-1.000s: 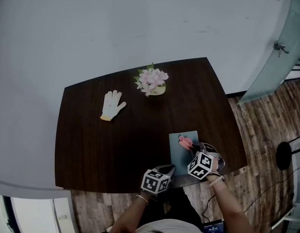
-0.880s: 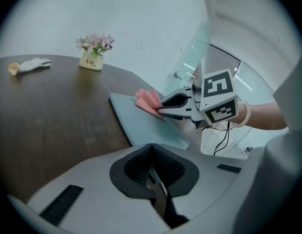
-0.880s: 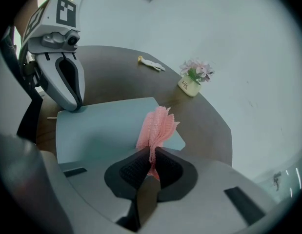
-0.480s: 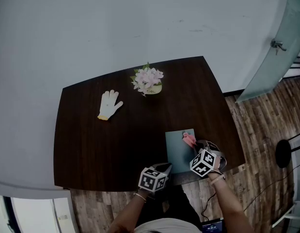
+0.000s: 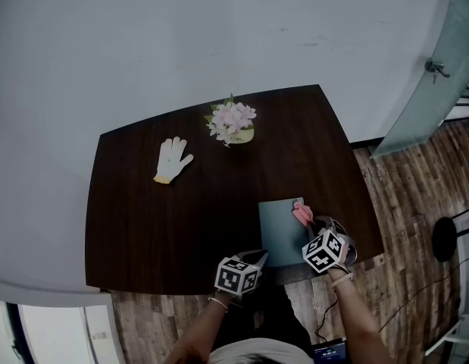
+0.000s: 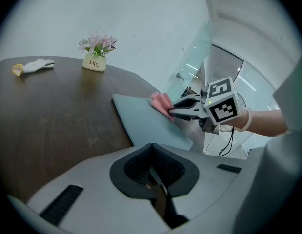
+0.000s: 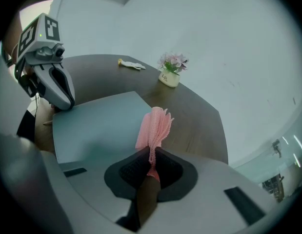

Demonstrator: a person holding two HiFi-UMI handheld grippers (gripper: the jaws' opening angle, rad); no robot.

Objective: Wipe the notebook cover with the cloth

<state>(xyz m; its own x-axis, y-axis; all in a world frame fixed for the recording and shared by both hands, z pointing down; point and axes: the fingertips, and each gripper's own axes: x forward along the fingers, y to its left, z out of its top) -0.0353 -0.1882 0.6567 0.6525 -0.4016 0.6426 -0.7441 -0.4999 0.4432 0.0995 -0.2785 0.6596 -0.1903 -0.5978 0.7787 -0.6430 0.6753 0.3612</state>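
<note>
Pinching the pink cloth (image 7: 154, 126) at its lower end, the right claw (image 7: 151, 162) has its jaws pressed onto the bunched fabric, and the free end fans out just ahead of the jaw tips. The cloth looks light, soft and open-weave. It should fold and drag easily, so a grip low on the bunch, as here, leaves enough loose fabric to lie on the cover.

The notebook (image 7: 97, 126) lies flat on the dark table (image 5: 143, 226), directly ahead of and below this claw, with most of its grey-blue cover to the claw's left. The cover looks thin, smooth and fairly stiff, and I expect it would slide under a wiping stroke unless held down.

The left claw (image 6: 153, 172) has its jaws pressed together with nothing between them. Its tips sit at the notebook's near left corner, though I cannot tell whether they touch it.

Compared with a second ago, the cloth has gone from about the middle of the cover's far part to its right edge, carried there by the right claw. The left claw has stayed at the same corner, and the notebook has not noticeably moved on the table.
</note>
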